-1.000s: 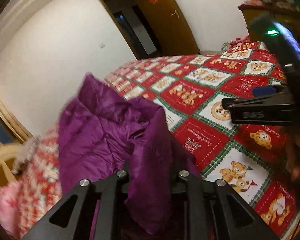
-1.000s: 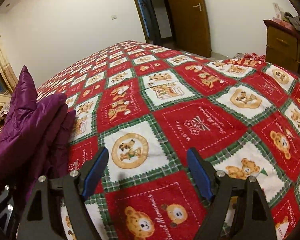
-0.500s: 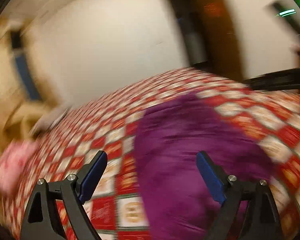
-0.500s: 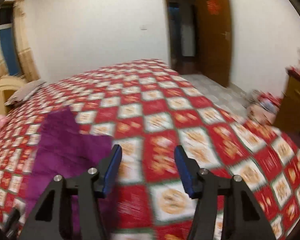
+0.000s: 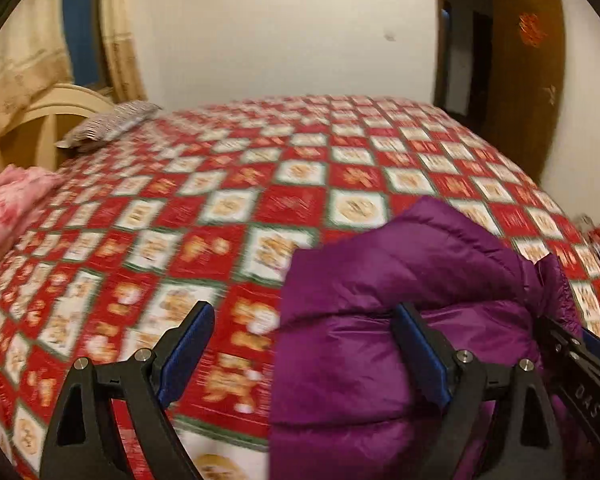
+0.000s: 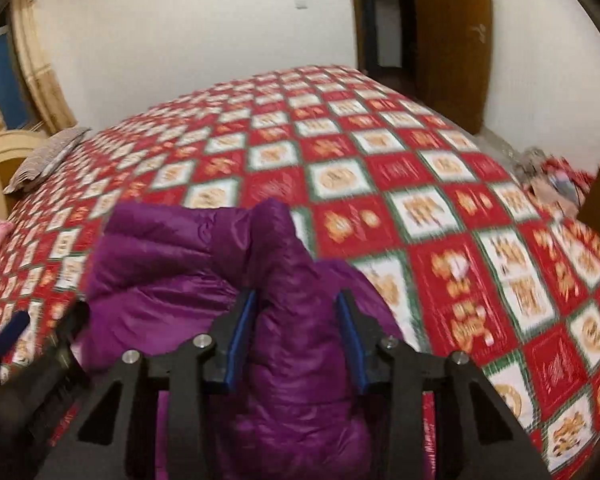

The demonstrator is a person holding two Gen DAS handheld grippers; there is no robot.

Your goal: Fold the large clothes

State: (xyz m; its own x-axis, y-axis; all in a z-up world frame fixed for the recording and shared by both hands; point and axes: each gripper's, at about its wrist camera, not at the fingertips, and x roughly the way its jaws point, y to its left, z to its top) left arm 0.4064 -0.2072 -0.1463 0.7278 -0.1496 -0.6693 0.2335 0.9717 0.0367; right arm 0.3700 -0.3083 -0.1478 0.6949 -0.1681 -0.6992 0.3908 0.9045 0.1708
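Right wrist view shows our right tongs (image 6: pixel 298 338) closing around a puffy ridge of the shiny purple quilted down jacket (image 6: pixel 228 276); the blue pads (image 6: pixel 240 336) bracket the fabric, though we cannot tell if they press it yet. We should let them bite deep into the fold, since the slick filling likely slips. Our left tongs (image 5: pixel 304 354) stand spread wide and empty, the jacket bunched just right of their gap on the red-and-white patchwork bedspread (image 5: pixel 228 208). It looks crumpled, glossy, unfolded.

One purple jacket (image 6: pixel 300 320) (puffy), one pillow (image 5: pixel 112 124), two grippers.
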